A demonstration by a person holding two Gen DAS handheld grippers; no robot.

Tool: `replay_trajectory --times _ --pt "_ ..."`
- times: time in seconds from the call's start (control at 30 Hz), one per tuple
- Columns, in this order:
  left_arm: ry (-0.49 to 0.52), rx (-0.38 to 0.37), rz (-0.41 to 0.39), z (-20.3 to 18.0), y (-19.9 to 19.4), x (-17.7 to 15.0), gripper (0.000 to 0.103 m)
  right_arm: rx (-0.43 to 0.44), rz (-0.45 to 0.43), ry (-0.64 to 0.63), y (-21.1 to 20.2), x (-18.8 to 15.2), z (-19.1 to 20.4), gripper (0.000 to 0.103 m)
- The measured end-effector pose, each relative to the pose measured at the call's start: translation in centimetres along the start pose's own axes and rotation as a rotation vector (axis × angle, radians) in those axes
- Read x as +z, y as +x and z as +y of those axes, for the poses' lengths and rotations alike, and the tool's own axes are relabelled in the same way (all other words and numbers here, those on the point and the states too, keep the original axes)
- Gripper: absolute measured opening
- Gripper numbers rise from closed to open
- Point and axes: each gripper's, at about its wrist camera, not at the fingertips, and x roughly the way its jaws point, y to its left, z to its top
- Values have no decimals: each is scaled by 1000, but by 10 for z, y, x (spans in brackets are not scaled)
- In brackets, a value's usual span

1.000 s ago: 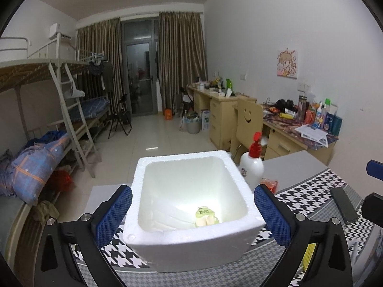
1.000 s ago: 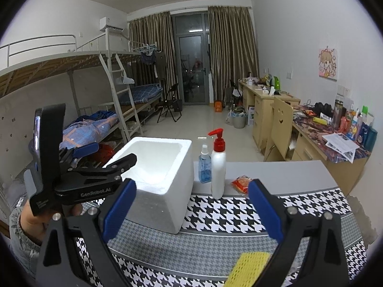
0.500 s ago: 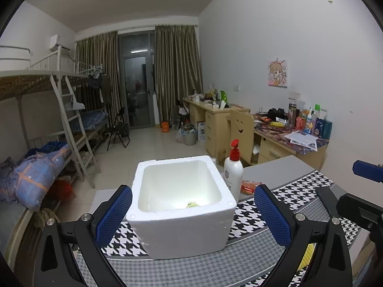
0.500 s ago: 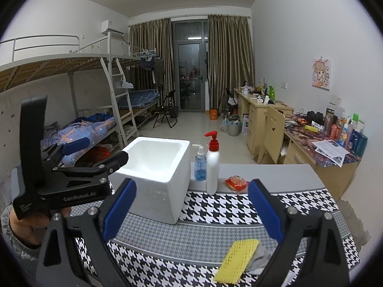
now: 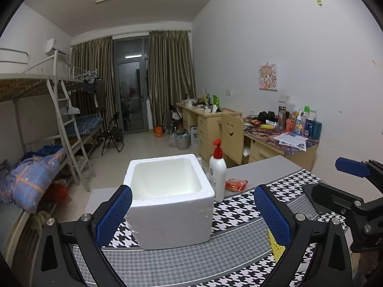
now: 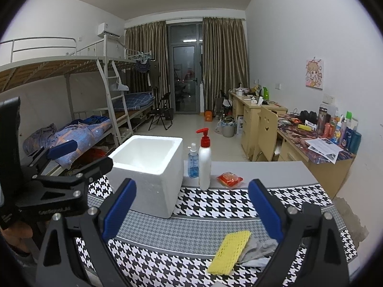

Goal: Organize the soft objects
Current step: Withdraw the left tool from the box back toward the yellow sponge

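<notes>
Lying on the houndstooth cloth [image 6: 215, 201], the yellow sponge [image 6: 229, 251] rests low between the right gripper [image 6: 192, 210]'s wide-spread fingers, overlapping a grey rag [image 6: 259, 251]. The left gripper [image 5: 192, 211], also wide and empty, frames the foam box [image 5: 167, 198].

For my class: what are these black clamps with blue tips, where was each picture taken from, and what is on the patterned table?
No robot here: a person holds a two-finger gripper in each hand, each carrying a forward-looking fisheye camera. One picture looks past the left gripper, the other past the right gripper. Both are open and hold nothing. On the houndstooth cloth stand a white foam box, a red-topped pump bottle, a small blue bottle and a red packet. Nearer lie a yellow sponge and a grey cloth.
</notes>
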Motion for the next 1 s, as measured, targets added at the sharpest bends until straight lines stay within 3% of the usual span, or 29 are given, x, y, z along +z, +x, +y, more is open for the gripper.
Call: replay_trajectory --times 1.0 --pt "-7 -112 4 -41 -2 -33 102 -112 6 79 -14 -41 -39 97"
